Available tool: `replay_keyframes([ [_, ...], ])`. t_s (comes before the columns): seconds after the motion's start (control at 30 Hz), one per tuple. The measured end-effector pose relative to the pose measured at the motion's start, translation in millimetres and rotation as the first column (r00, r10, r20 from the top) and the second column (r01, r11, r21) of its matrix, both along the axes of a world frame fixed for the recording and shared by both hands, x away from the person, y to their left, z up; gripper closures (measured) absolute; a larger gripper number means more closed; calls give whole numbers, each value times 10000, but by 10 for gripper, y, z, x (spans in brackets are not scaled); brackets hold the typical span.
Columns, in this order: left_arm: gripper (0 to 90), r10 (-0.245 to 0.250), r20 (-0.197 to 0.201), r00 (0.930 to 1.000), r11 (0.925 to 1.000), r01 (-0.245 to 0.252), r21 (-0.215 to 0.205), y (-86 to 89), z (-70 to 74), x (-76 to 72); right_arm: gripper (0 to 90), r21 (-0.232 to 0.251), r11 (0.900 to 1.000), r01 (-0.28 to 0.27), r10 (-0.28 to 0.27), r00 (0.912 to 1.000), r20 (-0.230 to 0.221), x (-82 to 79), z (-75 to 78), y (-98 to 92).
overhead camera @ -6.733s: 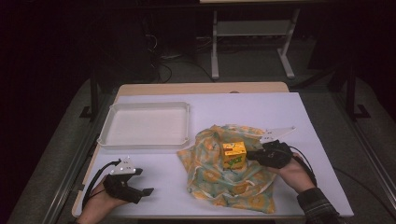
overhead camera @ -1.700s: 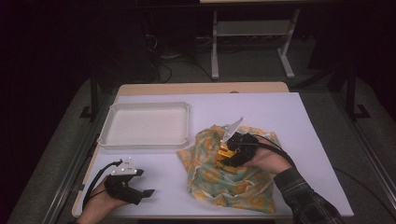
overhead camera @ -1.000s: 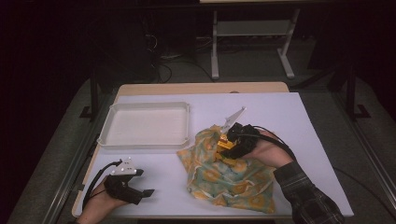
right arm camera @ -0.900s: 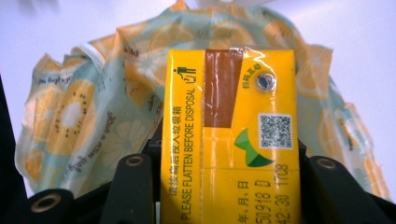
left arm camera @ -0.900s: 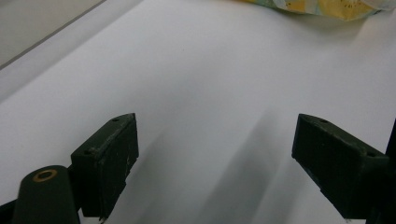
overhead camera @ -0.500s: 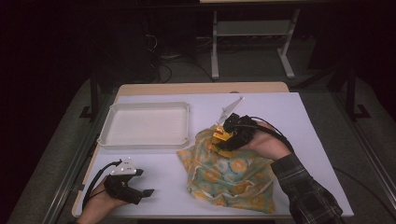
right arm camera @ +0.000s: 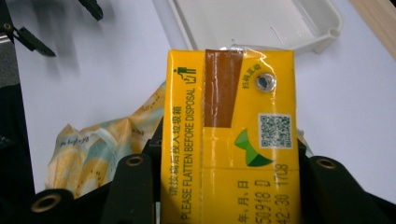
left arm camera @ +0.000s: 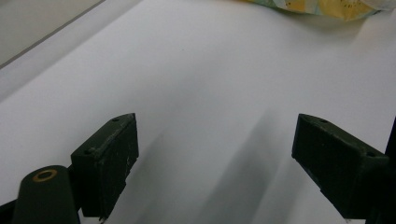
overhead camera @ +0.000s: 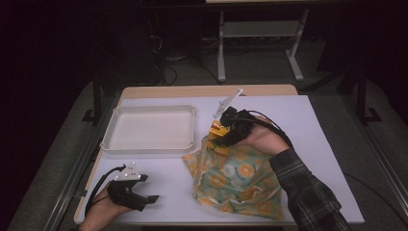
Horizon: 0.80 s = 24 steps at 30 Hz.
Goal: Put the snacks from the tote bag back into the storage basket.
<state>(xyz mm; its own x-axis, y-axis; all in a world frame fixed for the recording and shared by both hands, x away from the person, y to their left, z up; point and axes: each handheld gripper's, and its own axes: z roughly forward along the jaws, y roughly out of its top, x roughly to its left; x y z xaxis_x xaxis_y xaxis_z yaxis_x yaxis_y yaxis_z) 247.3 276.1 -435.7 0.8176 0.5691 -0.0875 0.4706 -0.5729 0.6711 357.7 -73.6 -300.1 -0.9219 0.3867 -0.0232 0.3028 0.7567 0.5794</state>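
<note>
Small yellow cardboard drink carton (right arm camera: 229, 140), printed with "PLEASE FLATTEN BEFORE DISPOSAL", a brown strip and a foil straw hole: clamped between both jaws of the right claw (overhead camera: 222, 135), one jaw on each narrow side. In the right gripper view its long axis runs straight out along the jaws, with the straw-hole end pointing away from the claw. In the high view the carton (overhead camera: 218, 134) sits above the far left edge of the crumpled floral cloth in yellow and pale green (overhead camera: 235, 180), near the right rim of the shallow white plastic tray (overhead camera: 108, 135).

Right hand (overhead camera: 262, 139): comes in from the lower right, plaid sleeve over the cloth, wrist angled so the claw points left, toward the tray. Grey plate on top sticks up and away.

Left claw (overhead camera: 149, 198): rests low near the front left corner of the white desk (overhead camera: 312, 120), well apart from the cloth. Jaws stand wide apart, nothing between them; in the left gripper view the bare desk surface shows between the jaws. Left hand (overhead camera: 103, 209) lies flat, forearm entering from the bottom edge.
</note>
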Motion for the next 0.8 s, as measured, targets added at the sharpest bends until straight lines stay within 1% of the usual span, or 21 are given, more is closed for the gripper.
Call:
replay_keyframes([
  [0.03,141,-41,6,10000,10000,41,75,4,3,3,543,24,10000,-50,50,10000,-6,11,9,18],
  [0.07,141,-56,9,10000,9999,56,107,7,5,5,543,-4,9999,-127,127,9999,83,30,17,33],
  [0.13,141,-2,-52,10000,10000,2,60,8,6,0,543,53,9999,-108,108,9999,32,46,36,72],
  [0.23,141,33,-80,10000,10000,-32,30,10,5,-3,543,13,9998,-199,198,9998,84,76,61,128],
  [0.33,141,5,-70,10000,10000,-5,40,9,7,-3,543,31,9998,-197,196,9997,110,101,82,179],
  [0.37,141,-6,-82,10000,10000,6,50,9,9,-3,543,92,9997,-237,236,9997,109,110,85,194],
  [0.43,141,-16,-79,10000,10000,17,61,9,8,-2,543,61,9995,-320,319,9994,119,133,88,220],
  [0.6,141,-6,-49,10000,10000,6,38,15,10,1,543,4,9996,-273,273,9995,136,181,124,289],
  [0.67,141,-40,-84,10000,9999,41,93,17,12,0,543,75,9996,-289,288,9994,182,206,143,323],
  [0.73,141,-53,-32,10000,10000,53,48,15,11,1,543,129,9993,-350,347,9991,235,216,142,331],
  [0.8,141,-55,-24,10000,10000,55,42,13,12,1,543,146,9994,-323,321,9993,172,236,145,365],
])
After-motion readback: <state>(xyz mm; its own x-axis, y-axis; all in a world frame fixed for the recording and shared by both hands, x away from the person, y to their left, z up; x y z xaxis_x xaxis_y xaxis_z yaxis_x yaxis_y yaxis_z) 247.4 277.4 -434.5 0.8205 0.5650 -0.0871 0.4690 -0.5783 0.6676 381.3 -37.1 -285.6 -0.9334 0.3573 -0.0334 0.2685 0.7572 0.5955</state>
